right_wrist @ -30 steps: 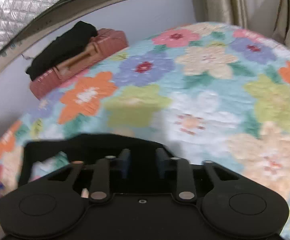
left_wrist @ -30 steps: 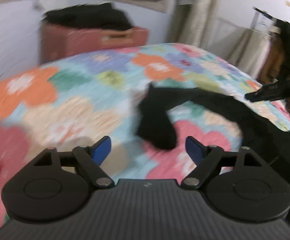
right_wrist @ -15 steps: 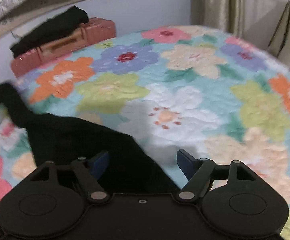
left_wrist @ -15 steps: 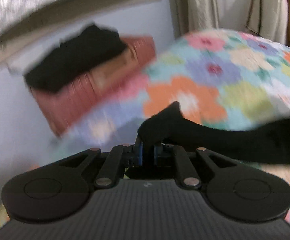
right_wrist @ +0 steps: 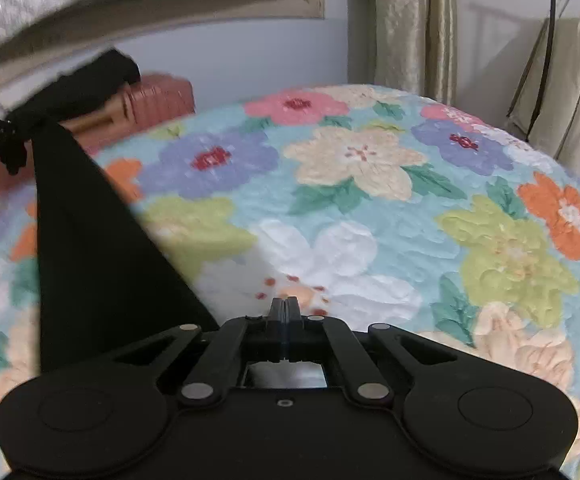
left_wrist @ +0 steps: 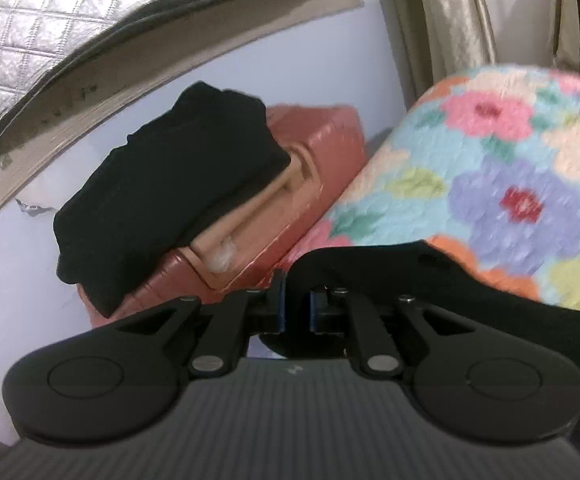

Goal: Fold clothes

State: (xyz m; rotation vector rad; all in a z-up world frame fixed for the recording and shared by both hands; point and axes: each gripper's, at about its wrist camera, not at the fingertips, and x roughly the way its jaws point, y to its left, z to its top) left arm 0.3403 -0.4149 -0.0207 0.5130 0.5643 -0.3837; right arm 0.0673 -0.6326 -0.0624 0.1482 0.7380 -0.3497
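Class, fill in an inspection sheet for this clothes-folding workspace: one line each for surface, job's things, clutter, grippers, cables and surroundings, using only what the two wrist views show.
Surface: floral quilt covering the bed.
Job's things: black garment lifted off the quilt and stretched taut; a folded black pile lies on the red suitcase.
Clutter: nothing seen on the quilt.
Grippers: left gripper shut on the black garment's corner; right gripper shut, and whether it pinches cloth cannot be told.
Cables: nothing seen.
Surroundings: beige curtain, quilted silver panel, pale wall behind the suitcase.
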